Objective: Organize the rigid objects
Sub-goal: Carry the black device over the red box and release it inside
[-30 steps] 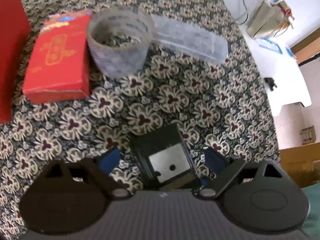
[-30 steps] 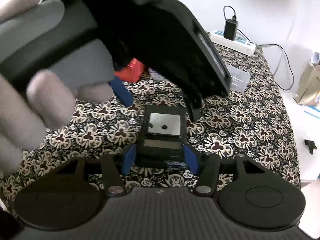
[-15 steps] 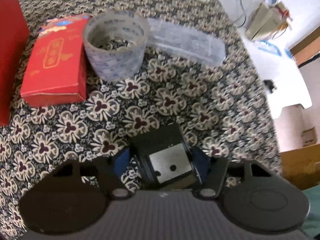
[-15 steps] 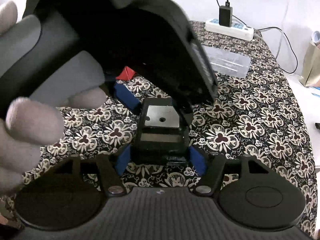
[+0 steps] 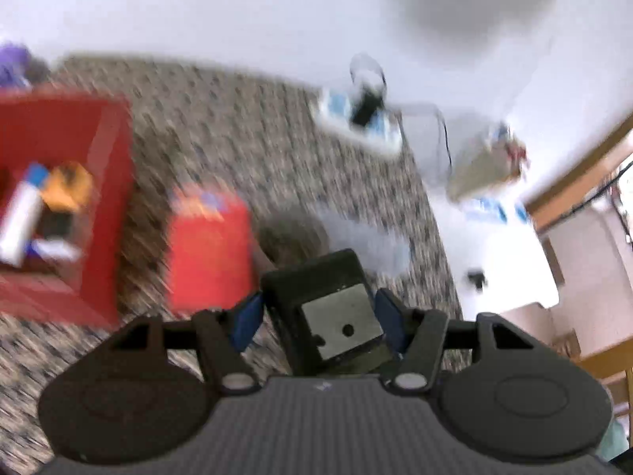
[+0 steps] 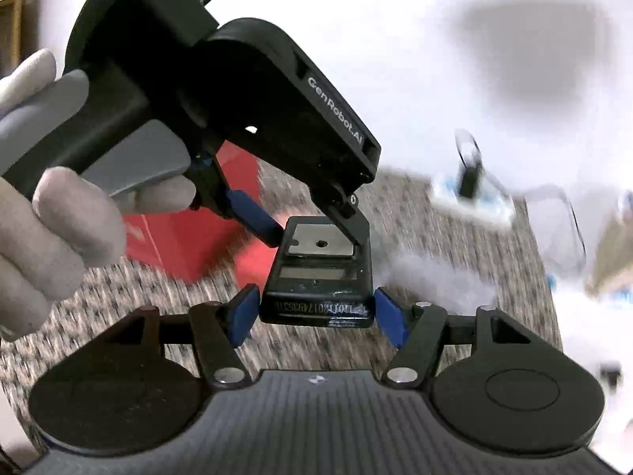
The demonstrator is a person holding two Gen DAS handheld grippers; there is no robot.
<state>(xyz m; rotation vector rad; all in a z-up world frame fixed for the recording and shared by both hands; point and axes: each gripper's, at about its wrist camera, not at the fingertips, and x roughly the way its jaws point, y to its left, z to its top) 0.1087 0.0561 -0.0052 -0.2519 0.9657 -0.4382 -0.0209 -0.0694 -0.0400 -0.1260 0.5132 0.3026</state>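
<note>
Black device (image 6: pixel 316 277): one unit, held at both ends. Left gripper (image 5: pixel 318 318) and right gripper (image 6: pixel 316 312) each clamp it above the table (image 5: pixel 245 134).

My left gripper (image 5: pixel 318 314) grips a black block (image 5: pixel 320 297) with a grey metal plate, blue pads touching its sides | behind, blurred: a small red box (image 5: pixel 209 253) on the patterned tablecloth (image 5: pixel 245 142) | far left: an open red box (image 5: pixel 59 206) holding assorted items | far edge: a white power strip (image 5: pixel 358 126).
</note>
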